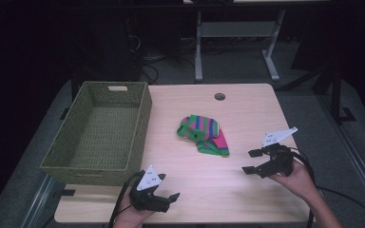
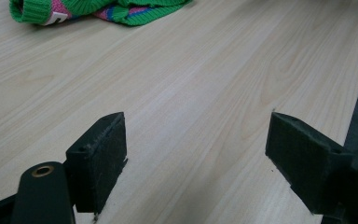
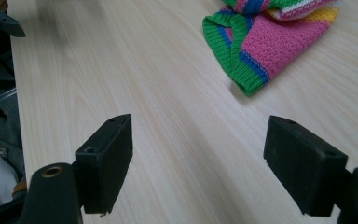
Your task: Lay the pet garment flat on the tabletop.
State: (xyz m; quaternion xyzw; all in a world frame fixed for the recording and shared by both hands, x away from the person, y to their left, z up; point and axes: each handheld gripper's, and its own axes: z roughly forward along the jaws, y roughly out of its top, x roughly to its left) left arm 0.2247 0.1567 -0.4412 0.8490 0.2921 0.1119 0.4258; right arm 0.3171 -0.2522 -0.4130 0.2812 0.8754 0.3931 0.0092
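The striped knit sock [image 1: 203, 134] lies crumpled mid-table, w/ its long axis running diagonally: bunched green/blue end up-left, pink end w/ green cuff pointing down-right, i.e. toward your right side. From your right gripper [image 1: 250, 160] it sits ahead and to the left, near but not touching; in the right gripper view the sock [image 3: 265, 42] is up and right of centre, its green-edged cuff the closest bit, just beyond the line of the far jaw. Jaws there are spread wide, nothing betw. them, bare wood underneath. From your left gripper [image 1: 170, 196] the sock is ahead and off to the right, well apart; in the left gripper view the sock [image 2: 98, 10] sits at the top-left edge w/ a long stretch of table [image 2: 205, 93] in betw. That claw is also gaping wide and holds nothing. So the right one is clearly nearer, and the pink/cuff end is the end facing it; I'd judge that's the one to go in w/, approx. along the sock's diagonal so the jaws straddle the cuff across its short width. The woven green basket [image 1: 100, 135] stands to the left of the sock, just beyond your left gripper and on the far side of the sock from the right one, so a carry from the right hand would prob. have to cross the sock's spot leftward.
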